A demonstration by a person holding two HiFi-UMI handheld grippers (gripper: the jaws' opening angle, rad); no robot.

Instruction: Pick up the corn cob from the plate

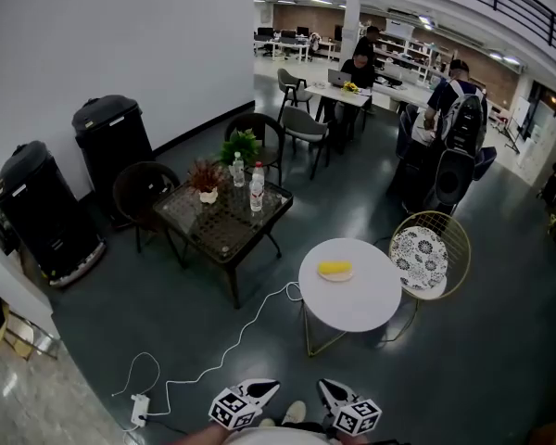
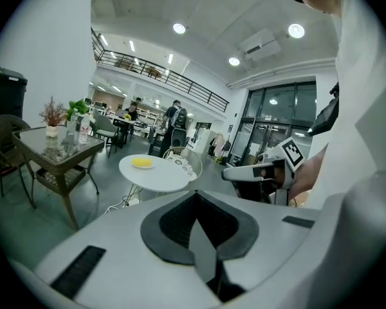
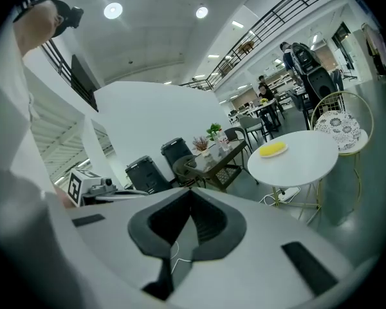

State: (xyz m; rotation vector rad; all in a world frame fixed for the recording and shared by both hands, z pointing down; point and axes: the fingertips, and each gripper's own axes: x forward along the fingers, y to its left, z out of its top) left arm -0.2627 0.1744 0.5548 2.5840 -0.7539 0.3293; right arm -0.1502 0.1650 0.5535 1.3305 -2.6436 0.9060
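Well short of the round white table (image 1: 357, 306), the white left gripper (image 1: 267, 387) and white right gripper (image 1: 328, 389) are riding with jaws together and empty, presumably because the yellow corn cob (image 1: 334, 268) is lying on that table's small white plate (image 1: 334, 278), out of reach.

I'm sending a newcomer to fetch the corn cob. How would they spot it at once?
Find the round white table beside the gold wire chair. On it sits a plate, and the corn cob lies on that: the only yellow thing on the table.
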